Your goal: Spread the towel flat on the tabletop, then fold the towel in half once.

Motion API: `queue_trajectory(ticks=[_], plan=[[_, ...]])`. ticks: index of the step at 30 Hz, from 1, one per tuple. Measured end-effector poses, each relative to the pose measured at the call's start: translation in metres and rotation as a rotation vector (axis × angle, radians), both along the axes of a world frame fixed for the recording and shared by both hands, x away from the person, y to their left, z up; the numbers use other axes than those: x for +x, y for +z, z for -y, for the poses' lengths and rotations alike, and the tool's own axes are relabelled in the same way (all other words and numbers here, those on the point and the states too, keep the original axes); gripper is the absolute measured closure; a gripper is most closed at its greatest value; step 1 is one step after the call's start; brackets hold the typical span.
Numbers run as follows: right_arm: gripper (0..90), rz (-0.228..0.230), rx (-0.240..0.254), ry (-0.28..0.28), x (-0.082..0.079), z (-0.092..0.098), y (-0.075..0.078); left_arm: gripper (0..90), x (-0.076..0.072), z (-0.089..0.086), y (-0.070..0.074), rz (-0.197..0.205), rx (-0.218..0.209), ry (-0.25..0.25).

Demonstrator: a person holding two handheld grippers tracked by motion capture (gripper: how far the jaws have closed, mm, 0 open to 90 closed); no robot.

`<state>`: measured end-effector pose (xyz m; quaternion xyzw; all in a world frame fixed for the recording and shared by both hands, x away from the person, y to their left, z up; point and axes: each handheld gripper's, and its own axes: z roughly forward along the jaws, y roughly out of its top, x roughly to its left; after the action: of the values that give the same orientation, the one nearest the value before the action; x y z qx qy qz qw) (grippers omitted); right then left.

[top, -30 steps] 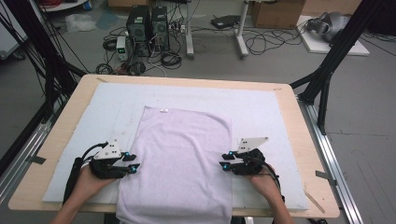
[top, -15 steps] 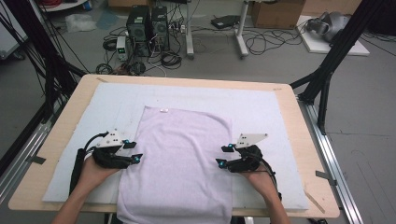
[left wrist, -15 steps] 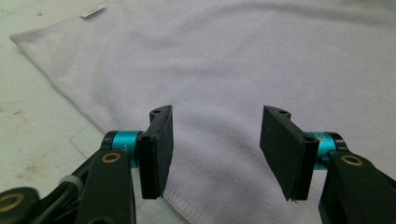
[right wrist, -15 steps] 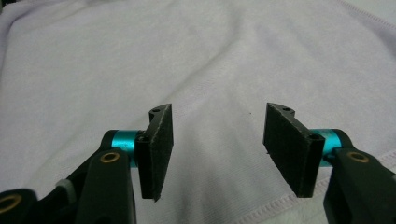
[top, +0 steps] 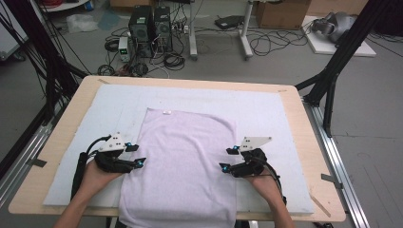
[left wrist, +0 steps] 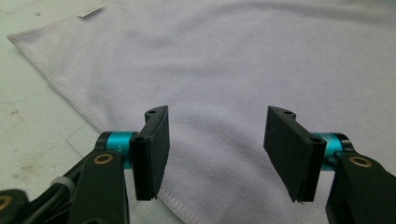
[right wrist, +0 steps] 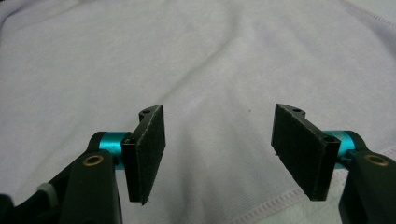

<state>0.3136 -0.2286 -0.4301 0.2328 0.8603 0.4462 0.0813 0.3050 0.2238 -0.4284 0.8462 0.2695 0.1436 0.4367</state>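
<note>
Both tools' jaws have just been opening: left tool (top: 139, 156) and right tool (top: 227, 158) stand apart over the towel (top: 183, 166) (nothing gripped).

Lilac towel (top: 183, 161), pale blue mat (top: 266, 107), blk tools.

A: Left gripper (top: 135, 155)?
B: Low, pointing inward; jaws just been opening, nothing between them; forearm enters from below.
A: Right gripper (top: 227, 159)?
B: Mirrored, pointing inward; jaws likewise just been opening, gap empty
</note>
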Motion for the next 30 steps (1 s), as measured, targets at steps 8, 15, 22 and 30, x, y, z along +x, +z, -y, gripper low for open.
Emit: queue_trajectory(ticks=[8, 15, 22, 30], plan=[[34.5, 0.005, -0.004, 0.008, -0.0008, -0.0014, 0.0001, 40.7, -0.0004, -0.0001, 0.0005, 0.005, -0.001, -0.003], [34.3, 0.017, -0.004, 0.004, -0.0014, -0.0003, 0.001, 40.7, 0.0008, 0.0029, 0.0004, 0.002, -0.005, -0.015], [34.3, 0.01, -0.013, 0.006, -0.0017, -0.0013, 0.0003, 40.5, 0.0013, 0.0029, -0.0002, 0.001, -0.005, -0.018], [34.3, 0.02, -0.017, 0.009, -0.0016, -0.0018, 0.0002, 40.5, 0.0011, 0.005, -0.0005, 0.003, -0.004, -0.026]])
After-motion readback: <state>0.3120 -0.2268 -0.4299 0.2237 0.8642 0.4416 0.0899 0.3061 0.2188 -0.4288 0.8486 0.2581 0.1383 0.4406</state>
